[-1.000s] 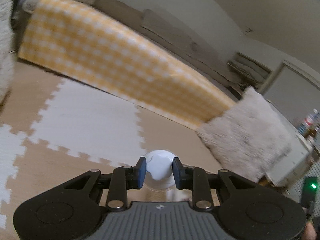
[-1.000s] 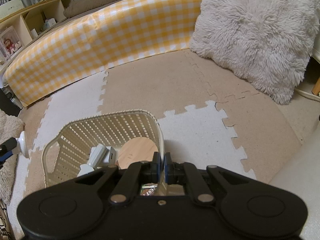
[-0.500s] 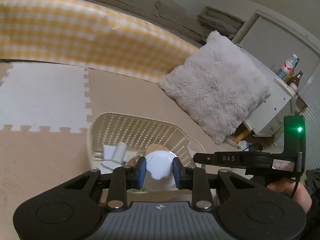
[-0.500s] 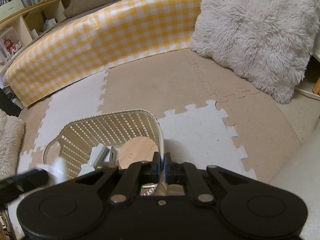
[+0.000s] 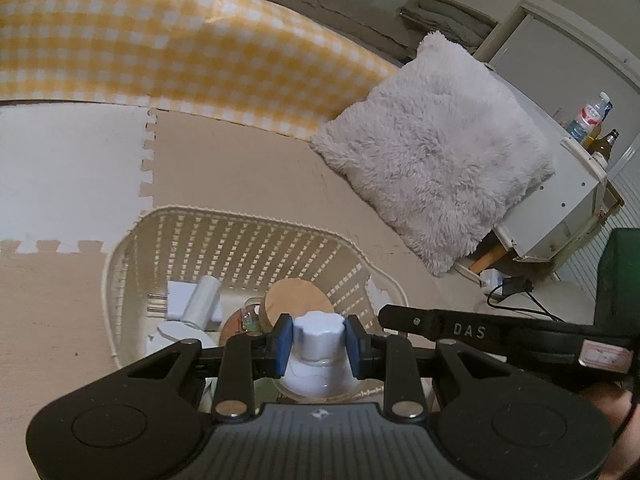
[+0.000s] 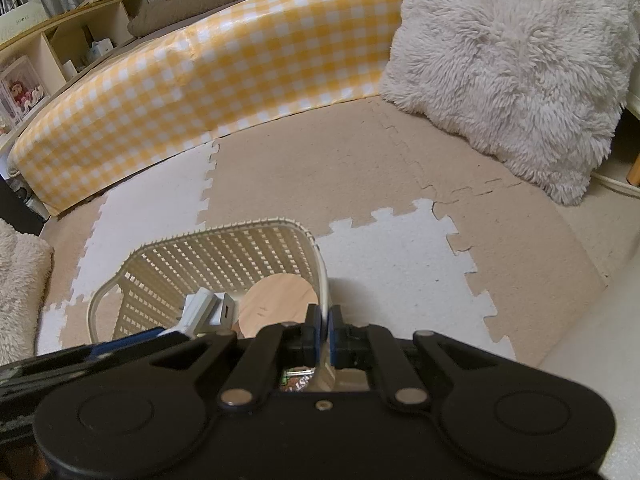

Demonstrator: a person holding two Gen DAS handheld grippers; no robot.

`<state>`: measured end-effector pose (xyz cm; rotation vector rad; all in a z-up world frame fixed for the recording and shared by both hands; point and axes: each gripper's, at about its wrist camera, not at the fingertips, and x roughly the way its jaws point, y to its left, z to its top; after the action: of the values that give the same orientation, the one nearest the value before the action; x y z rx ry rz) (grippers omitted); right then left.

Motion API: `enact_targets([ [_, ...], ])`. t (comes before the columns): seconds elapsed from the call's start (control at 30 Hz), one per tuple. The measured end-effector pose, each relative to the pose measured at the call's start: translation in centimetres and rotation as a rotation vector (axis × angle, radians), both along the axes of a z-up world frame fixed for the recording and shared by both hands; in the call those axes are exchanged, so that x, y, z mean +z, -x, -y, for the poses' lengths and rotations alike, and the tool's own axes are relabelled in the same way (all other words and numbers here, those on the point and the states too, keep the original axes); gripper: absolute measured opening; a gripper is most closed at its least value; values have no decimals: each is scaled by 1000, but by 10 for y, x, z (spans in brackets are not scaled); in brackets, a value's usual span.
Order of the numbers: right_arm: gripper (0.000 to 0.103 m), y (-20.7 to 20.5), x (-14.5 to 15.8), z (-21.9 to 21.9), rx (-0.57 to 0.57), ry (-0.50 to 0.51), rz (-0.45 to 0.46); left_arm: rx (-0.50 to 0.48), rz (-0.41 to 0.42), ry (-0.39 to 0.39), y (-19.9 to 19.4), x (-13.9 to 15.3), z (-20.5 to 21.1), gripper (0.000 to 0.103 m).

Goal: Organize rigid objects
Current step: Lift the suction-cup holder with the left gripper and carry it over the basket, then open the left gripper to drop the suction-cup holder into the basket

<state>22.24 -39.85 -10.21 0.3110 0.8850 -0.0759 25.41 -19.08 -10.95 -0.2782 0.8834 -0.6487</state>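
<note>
1. Left wrist view puts the left gripper in the foreground, its blue-padded fingers clamped on the ribbed white cap of a small clear-bodied bottle. The bottle hangs above the near end of the cream plastic lattice basket, not yet set down.

2. That cap looks hard and faintly fluted, so I judge it a sound place to hold: the ridges should resist twisting. The smooth clear body below would likely be slippery, and the bottle seems light. It is rigid and should not deform under the pads.

3. Right wrist view shows the right gripper pinched tight on the basket's thin rim, apparently steadying it. The rim is a narrow, stiff plastic edge; the lattice wall probably flexes a little, so a grip at the rim suits it better than the wall.

4. Inside the basket lie a round pale wooden disc, a white plug adapter with metal prongs, and something brown and printed that I cannot identify.

5. Beyond it, beige and white foam puzzle mats cover the floor, with a shaggy off-white cushion leaning beside a yellow gingham padded bolster.
</note>
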Motion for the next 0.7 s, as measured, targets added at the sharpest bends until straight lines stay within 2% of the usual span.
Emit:
enact_targets([
  [0.2,5,0,0,0,1,-1,0,12,-23,5,-9,-6,9,30],
  [0.4,4,0,0,0,1,-3,0,-26,-79,7,-9,-17,20,29],
  [0.47,5,0,-1,0,2,-3,0,-17,-96,10,-9,-20,19,33],
  [0.53,5,0,-1,0,2,-4,1,-6,-126,28,-10,-23,16,44],
  [0.6,5,0,-1,0,2,-3,0,2,-130,25,-10,-24,14,48],
  [0.7,5,0,0,-1,3,-1,0,1,-127,22,-10,-22,13,49],
])
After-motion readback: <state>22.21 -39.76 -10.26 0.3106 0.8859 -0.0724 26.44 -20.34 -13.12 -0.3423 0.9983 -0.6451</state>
